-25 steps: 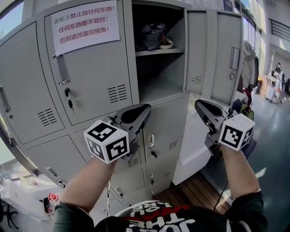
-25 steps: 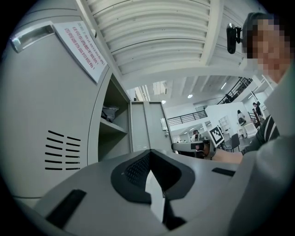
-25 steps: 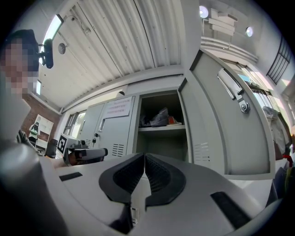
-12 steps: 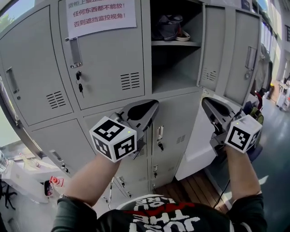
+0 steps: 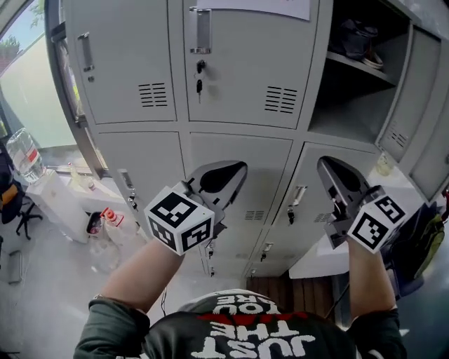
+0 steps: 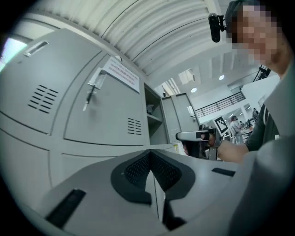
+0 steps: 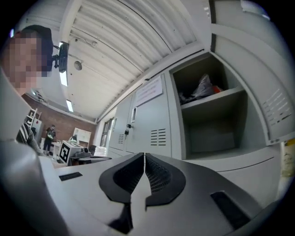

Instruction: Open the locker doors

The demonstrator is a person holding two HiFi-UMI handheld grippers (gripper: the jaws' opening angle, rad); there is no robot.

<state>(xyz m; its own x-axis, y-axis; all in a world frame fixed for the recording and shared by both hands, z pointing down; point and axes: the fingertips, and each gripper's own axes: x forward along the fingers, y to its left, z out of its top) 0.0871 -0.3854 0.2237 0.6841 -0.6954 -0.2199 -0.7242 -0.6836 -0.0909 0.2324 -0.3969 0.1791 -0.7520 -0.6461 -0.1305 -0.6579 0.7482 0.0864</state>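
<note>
Lockers: a grey metal locker bank (image 5: 302,140) fills the far side of the head view, with vented doors in rows.
Upper left door: the plain grey upper left locker door (image 5: 119,63) is closed, its handle near the top left corner.
Upper middle door: the grey upper middle locker door (image 5: 245,70) is closed; a white paper notice (image 5: 259,7) is stuck at its top and a small bunch of keys (image 5: 199,77) hangs from the lock below the handle.
Upper right compartment: the upper right compartment (image 5: 351,98) stands open, its grey door (image 5: 407,105) swung away to the right; dark shoes (image 5: 361,38) lie on the shelf inside.
Next row down: the lower middle locker door (image 5: 270,168) and the lower right locker door (image 5: 309,175) are closed; the right one carries a silver handle (image 5: 298,195) with a key just under it.
Left gripper: the grey left gripper (image 5: 228,174) is held up near the lower middle locker door, apart from it; its own view shows the jaws pressed together with nothing between them (image 6: 148,154).
Right gripper: the grey right gripper (image 5: 331,172) hangs near the lower right locker door, below the open compartment; jaws together, empty (image 7: 144,156).
Left side of scene: a clear plastic bottle (image 5: 24,154) stands on a white worktop (image 5: 59,200) beside the lockers.
</note>
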